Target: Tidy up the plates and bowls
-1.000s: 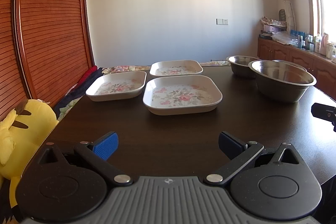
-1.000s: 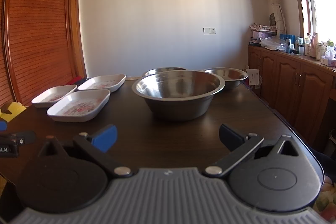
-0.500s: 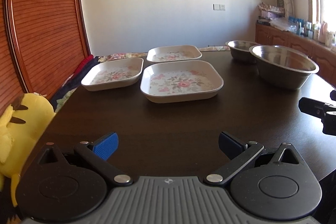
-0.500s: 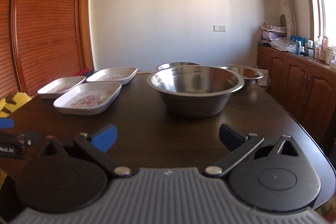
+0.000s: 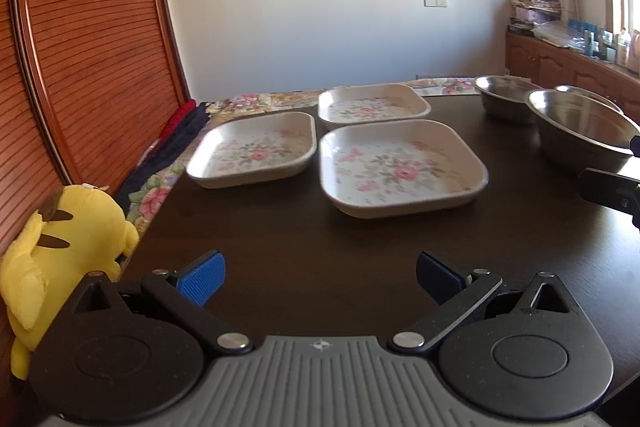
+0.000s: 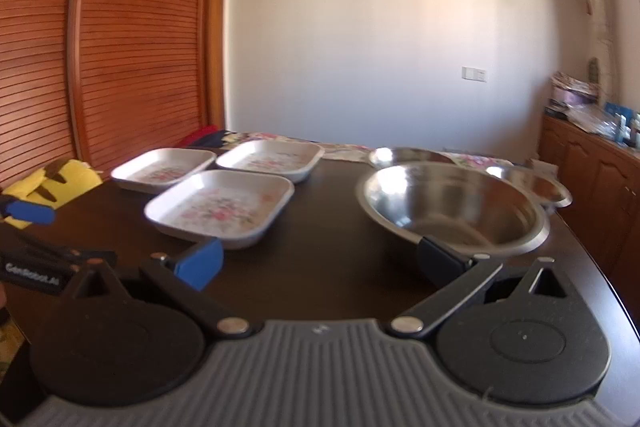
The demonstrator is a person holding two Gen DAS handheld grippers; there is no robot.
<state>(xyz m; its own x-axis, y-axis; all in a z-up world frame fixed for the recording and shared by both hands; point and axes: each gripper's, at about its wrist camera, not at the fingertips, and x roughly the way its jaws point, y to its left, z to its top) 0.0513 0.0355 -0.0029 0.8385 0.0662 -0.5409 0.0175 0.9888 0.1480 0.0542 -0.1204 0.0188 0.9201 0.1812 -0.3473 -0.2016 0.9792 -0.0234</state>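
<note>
Three square white plates with pink flowers lie on the dark table: a near one (image 5: 402, 167), a left one (image 5: 254, 149) and a far one (image 5: 372, 105). They also show in the right wrist view, where the near plate (image 6: 220, 207) is closest. A large steel bowl (image 6: 452, 207) stands to their right, with two smaller steel bowls behind it, one at the back (image 6: 408, 155) and one at the right (image 6: 532, 183). My left gripper (image 5: 320, 277) is open and empty above the near table. My right gripper (image 6: 320, 261) is open and empty, its right finger close to the large bowl's rim.
A yellow plush toy (image 5: 60, 239) sits at the table's left edge. A slatted wooden door (image 5: 80, 47) stands on the left. Wooden cabinets (image 6: 592, 179) with clutter on top line the right wall. A floral cloth (image 5: 256, 99) lies past the table's far edge.
Both grippers have moved forward and risen, looking down more on the table. The right gripper has turned left and neared the large bowl. The dishes have not moved.
</note>
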